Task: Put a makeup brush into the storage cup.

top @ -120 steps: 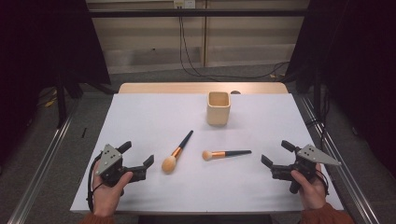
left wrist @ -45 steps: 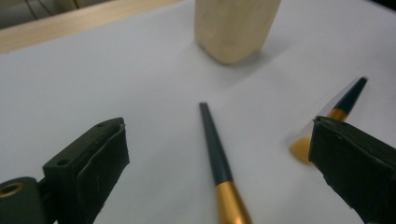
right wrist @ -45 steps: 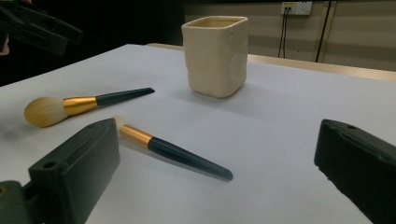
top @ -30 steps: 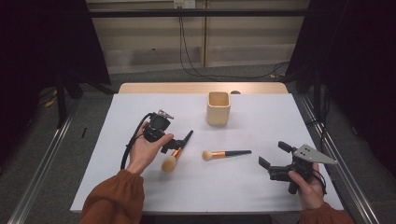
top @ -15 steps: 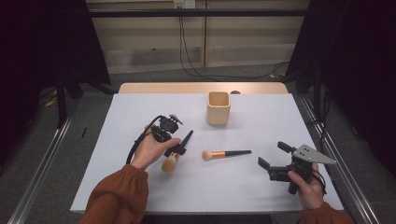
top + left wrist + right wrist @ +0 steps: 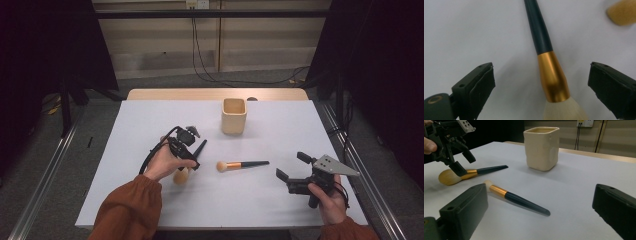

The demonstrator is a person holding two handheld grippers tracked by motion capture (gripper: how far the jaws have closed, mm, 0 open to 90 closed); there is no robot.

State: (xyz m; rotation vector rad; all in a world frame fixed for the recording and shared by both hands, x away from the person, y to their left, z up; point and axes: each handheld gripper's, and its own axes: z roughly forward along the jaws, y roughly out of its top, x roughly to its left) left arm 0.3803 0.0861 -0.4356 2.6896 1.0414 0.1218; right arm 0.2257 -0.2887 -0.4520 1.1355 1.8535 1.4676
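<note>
Hovering low over the big brush [image 6: 189, 162] near the middle of the white table [image 6: 125, 200]: left gripper [image 6: 188, 153], jaws spread wide, one on each side of the brush's gold collar and touching neither side of it in the left gripper view. Holding nothing. Lying flat on the table, the big brush [image 6: 549, 67], dark handle pointing away toward the far side, pale bristles toward the near edge, partly hidden under the left hand [image 6: 162, 162] in the high view.

Resting apart at the near right of the table: right gripper [image 6: 292, 173], jaws likewise wide open and empty, held by the right hand [image 6: 327, 197]. Pointing across the table toward the small brush [image 6: 515, 198], which lies flat between the two grippers, bristles toward the big brush, handle toward the right. Close beside each other, the two brush heads, but not touching.

Standing upright beyond both brushes, toward the far edge: a cream cup [image 6: 234, 115], square-mouthed.
</note>
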